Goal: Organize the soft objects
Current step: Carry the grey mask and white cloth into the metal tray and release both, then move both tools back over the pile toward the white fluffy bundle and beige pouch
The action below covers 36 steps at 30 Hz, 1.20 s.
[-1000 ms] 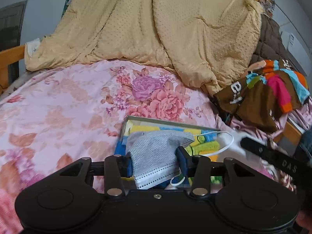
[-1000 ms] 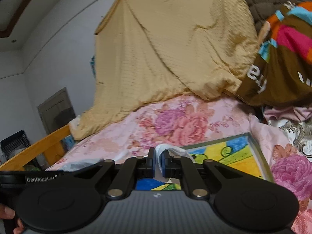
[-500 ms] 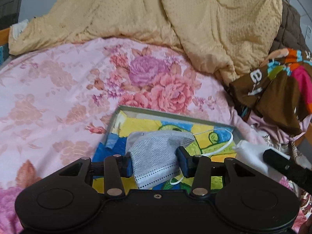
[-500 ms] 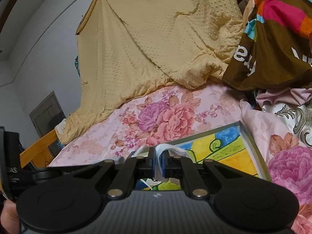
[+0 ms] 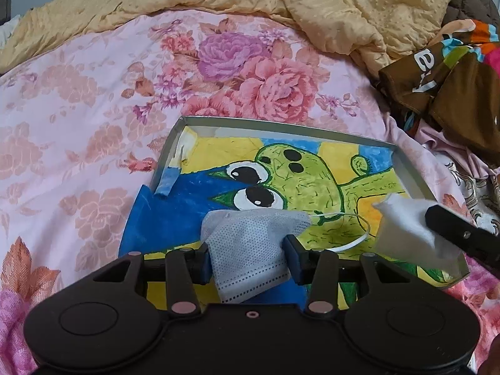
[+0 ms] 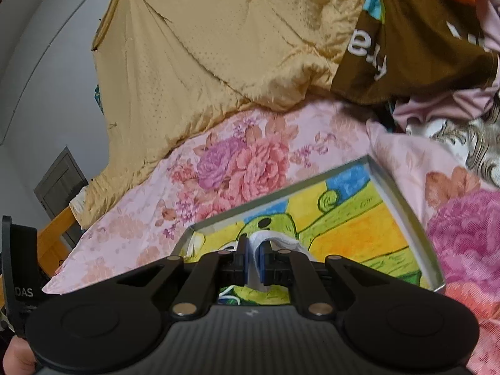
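Observation:
My left gripper [image 5: 247, 257] is shut on a grey face mask [image 5: 250, 247] and holds it over the near part of a metal tray [image 5: 281, 124] lined with a green cartoon drawing. The mask's white ear loop [image 5: 350, 243] hangs to the right. My right gripper [image 6: 254, 261] is shut on a white face mask [image 6: 275, 239] above the same tray [image 6: 403, 197]. In the left wrist view the white mask [image 5: 406, 228] and the right gripper's finger [image 5: 459, 234] show at the tray's right edge.
The tray lies on a pink floral bedsheet [image 5: 78, 109]. A yellow quilt [image 5: 281, 3] is heaped at the back. A brown and multicoloured garment [image 5: 453, 72] lies at the right. A wooden bed rail [image 6: 53, 237] is at the left.
Both grippers have moved forward and down over the tray, each still holding its mask. The tray's drawing now shows in full.

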Each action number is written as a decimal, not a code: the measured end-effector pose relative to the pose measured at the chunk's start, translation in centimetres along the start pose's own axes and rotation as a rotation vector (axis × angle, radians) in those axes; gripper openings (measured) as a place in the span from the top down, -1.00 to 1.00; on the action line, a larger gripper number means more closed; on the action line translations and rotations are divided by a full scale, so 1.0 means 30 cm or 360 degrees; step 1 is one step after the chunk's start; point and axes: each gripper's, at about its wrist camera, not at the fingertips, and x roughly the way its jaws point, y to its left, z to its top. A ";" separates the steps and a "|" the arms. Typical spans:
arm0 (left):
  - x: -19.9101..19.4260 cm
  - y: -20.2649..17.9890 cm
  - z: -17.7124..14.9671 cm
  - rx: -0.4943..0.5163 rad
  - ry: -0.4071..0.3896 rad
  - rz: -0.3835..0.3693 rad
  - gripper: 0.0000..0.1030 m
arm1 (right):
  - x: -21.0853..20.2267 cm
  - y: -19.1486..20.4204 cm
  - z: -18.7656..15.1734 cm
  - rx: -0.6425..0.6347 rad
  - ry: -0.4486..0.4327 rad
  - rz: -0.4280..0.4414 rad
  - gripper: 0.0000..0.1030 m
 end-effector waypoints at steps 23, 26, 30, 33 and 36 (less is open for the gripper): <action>-0.051 0.001 -0.025 0.0013 0.0015 0.0125 -0.41 | 0.037 -0.006 -0.036 0.0039 0.0251 -0.0057 0.41; -0.091 -0.006 -0.027 0.0012 0.0000 0.0130 -0.49 | 0.013 0.001 -0.036 0.0028 0.0277 -0.0068 0.30; -0.152 -0.009 -0.041 0.0004 -0.0030 0.0137 -0.58 | -0.034 0.013 -0.034 0.0007 0.0283 -0.0079 0.01; -0.199 -0.012 -0.062 0.0019 -0.0051 0.0134 -0.64 | -0.084 0.030 -0.027 -0.0025 0.0266 -0.0076 -0.22; -0.250 -0.011 -0.088 0.0026 -0.0076 0.0117 -0.68 | -0.142 0.054 -0.017 -0.0090 0.0229 -0.0085 -0.44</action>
